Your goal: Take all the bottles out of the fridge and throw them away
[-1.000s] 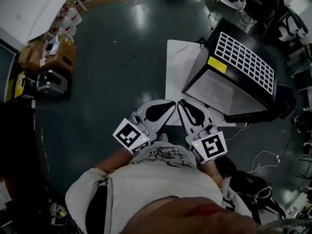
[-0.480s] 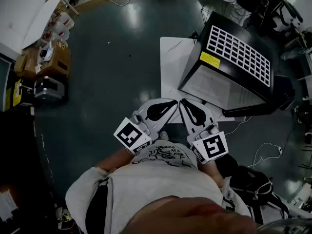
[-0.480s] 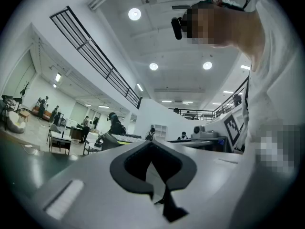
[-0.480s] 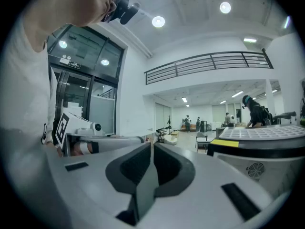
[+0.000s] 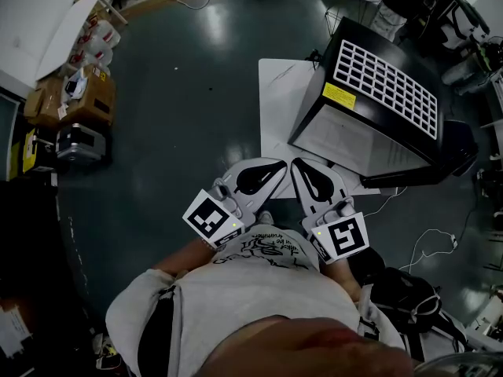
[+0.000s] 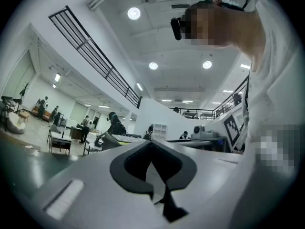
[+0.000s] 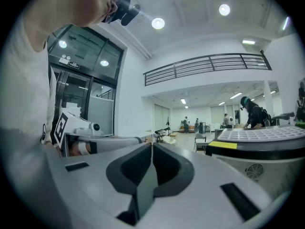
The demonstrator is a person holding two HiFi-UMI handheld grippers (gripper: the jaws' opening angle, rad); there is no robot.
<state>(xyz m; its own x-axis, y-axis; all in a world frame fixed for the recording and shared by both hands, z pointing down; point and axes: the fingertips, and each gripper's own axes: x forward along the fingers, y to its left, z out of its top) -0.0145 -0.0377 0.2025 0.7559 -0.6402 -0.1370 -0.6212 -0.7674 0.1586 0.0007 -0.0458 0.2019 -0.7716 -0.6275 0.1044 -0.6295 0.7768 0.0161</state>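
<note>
Head view shows the left gripper [image 5: 277, 166] and the right gripper [image 5: 297, 165] near the person's chest, both closed on nothing. The right jaws have just closed further. The fridge [image 5: 383, 85] stands ahead-right of the right gripper, well apart. No bottle is visible, so progress is unclear.

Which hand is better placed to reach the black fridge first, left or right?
Probably the right. The right gripper sits on the fridge's side, nearer it; the left gripper is farther. Both are shut and empty.
</note>
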